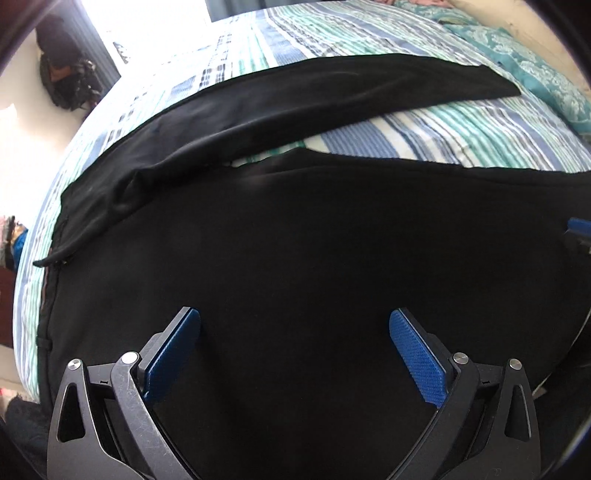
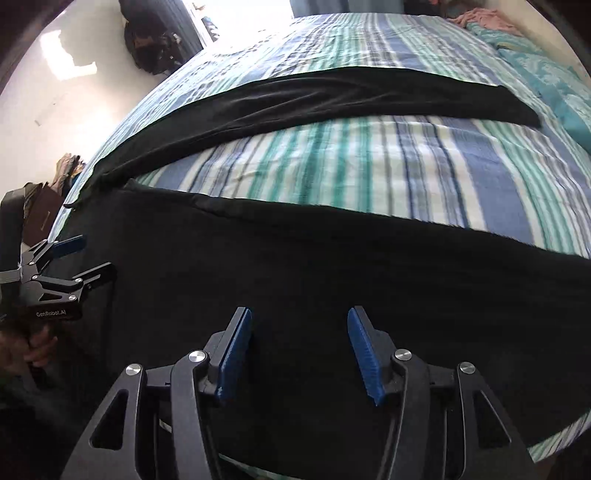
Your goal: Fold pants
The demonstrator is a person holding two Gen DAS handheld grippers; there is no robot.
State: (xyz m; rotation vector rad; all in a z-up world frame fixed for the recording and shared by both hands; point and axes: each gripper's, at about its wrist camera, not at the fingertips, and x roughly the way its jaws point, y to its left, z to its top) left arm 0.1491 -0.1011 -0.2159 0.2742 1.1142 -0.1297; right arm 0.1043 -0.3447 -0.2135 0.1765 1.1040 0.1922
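Observation:
Black pants (image 1: 295,229) lie spread on a striped bed, their two legs splayed apart in a V. The far leg (image 2: 332,99) runs across the bed toward the right; the near leg (image 2: 295,280) fills the foreground. My left gripper (image 1: 295,325) hovers over the near leg close to the waist end, jaws wide apart and empty. In the right wrist view the left gripper (image 2: 92,254) shows at the left edge, held by a hand (image 2: 33,343). My right gripper (image 2: 299,325) stands open above the near leg, nothing between its blue pads (image 2: 234,365).
The bedsheet (image 2: 369,162) has blue, green and white stripes. A teal patterned pillow (image 2: 554,77) and pink cloth (image 2: 484,18) lie at the far right. A dark bag (image 2: 155,44) rests on the floor by the wall, beyond the bed's left edge.

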